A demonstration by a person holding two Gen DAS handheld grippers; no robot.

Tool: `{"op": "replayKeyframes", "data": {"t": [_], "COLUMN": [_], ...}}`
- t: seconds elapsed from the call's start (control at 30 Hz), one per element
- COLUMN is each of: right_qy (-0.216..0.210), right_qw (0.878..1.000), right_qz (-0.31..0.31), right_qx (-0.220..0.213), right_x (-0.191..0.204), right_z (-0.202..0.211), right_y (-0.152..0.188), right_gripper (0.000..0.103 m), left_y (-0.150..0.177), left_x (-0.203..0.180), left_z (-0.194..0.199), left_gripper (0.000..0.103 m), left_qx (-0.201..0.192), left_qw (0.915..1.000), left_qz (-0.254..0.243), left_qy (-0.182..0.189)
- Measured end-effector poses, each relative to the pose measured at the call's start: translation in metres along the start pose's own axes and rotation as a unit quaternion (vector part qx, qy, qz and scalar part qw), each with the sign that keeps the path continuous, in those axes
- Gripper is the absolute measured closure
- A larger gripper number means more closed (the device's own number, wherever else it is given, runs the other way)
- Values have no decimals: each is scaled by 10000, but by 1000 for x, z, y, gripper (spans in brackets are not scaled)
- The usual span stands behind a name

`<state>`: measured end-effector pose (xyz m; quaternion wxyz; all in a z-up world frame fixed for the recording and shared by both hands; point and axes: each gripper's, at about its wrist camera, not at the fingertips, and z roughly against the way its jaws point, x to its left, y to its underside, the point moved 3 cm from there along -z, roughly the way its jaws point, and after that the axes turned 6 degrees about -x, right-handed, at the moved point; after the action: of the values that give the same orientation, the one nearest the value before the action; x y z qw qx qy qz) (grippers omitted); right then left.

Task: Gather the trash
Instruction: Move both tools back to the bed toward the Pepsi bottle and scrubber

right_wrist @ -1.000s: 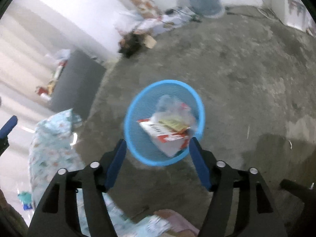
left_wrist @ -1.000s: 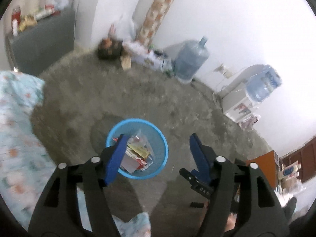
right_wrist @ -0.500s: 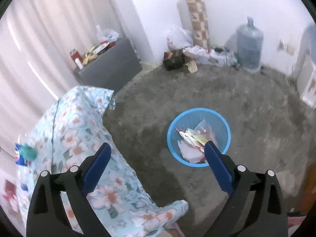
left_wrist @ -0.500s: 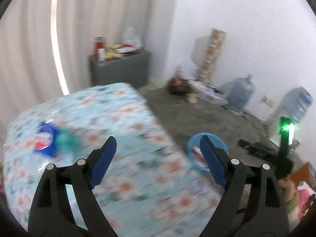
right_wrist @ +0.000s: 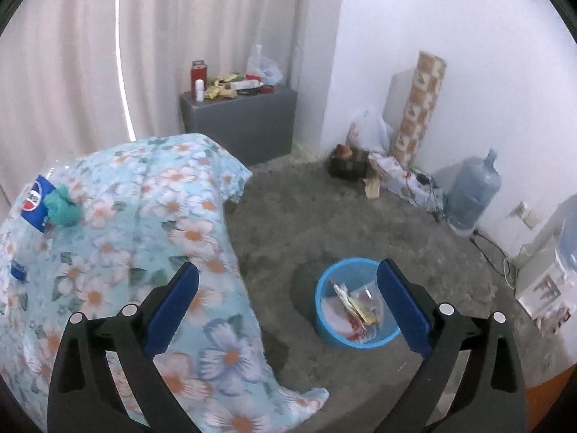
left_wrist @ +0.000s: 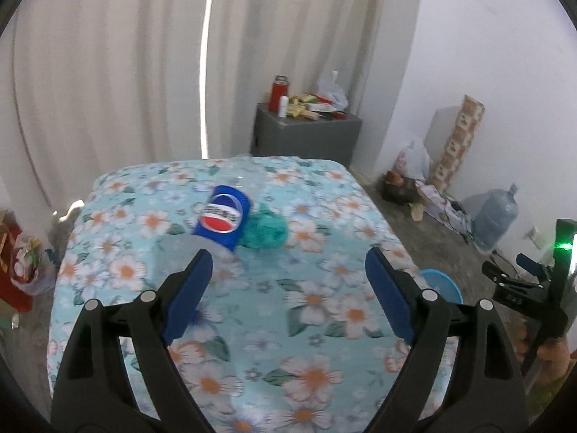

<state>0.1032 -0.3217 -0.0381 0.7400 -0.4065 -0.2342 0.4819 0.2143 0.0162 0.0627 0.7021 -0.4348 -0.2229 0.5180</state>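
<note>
A clear plastic Pepsi bottle [left_wrist: 220,216] with a blue label lies on the floral-clothed table [left_wrist: 313,324], and a crumpled green scrap [left_wrist: 265,231] touches its right side. My left gripper [left_wrist: 287,256] hovers open over the cloth just short of them, nothing between its fingers. The right wrist view shows the bottle [right_wrist: 34,204] and the scrap [right_wrist: 63,210] far left. My right gripper [right_wrist: 288,269] hangs above the floor with its jaws opening and empty. Below it stands a blue bin [right_wrist: 324,328] holding wrappers and paper.
A small blue cap-like piece [right_wrist: 17,271] lies near the table's left edge. A grey cabinet [right_wrist: 241,122] with bottles and packets stands by the curtain. A patterned roll [right_wrist: 420,108], bags and a water jug [right_wrist: 472,195] line the white wall. The bin [left_wrist: 441,285] shows beside the table's right corner.
Both cameras swung up from the blue bin on the floor toward the table. The bottle and green scrap came into the left view, and both pairs of jaws spread wider.
</note>
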Motion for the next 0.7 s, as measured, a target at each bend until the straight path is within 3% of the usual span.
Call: {"op": "replayKeyframes", "data": {"t": [0.2, 0.3, 0.37, 0.53, 0.6, 0.7], "right_qy": [-1524, -1927, -2283, -3136, -3317, -3514], "right_qw": [9858, 9745, 9608, 9102, 8977, 8902], "right_qz": [-666, -1047, -1363, -2066, -2125, -2024], "right_qx": [209, 484, 787, 1746, 1976, 2076], "right_x": [29, 43, 52, 98, 122, 152], "right_z": [-1, -10, -20, -56, -64, -72], "right_y": [-5, -5, -3, 10, 12, 8], "right_gripper": [7, 7, 7, 7, 7, 7], "left_y": [8, 14, 19, 33, 39, 44], "left_x": [39, 59, 72, 110, 126, 144], "left_z": [7, 14, 19, 33, 38, 42], "left_gripper": [21, 21, 21, 21, 21, 21], "left_qx": [-70, -128, -152, -198, -214, -198], "left_qw": [9995, 9987, 9980, 9947, 9928, 9906], "left_qz": [281, 392, 455, 753, 878, 1006], "left_qy": [-156, -288, -407, -670, -781, -905]}}
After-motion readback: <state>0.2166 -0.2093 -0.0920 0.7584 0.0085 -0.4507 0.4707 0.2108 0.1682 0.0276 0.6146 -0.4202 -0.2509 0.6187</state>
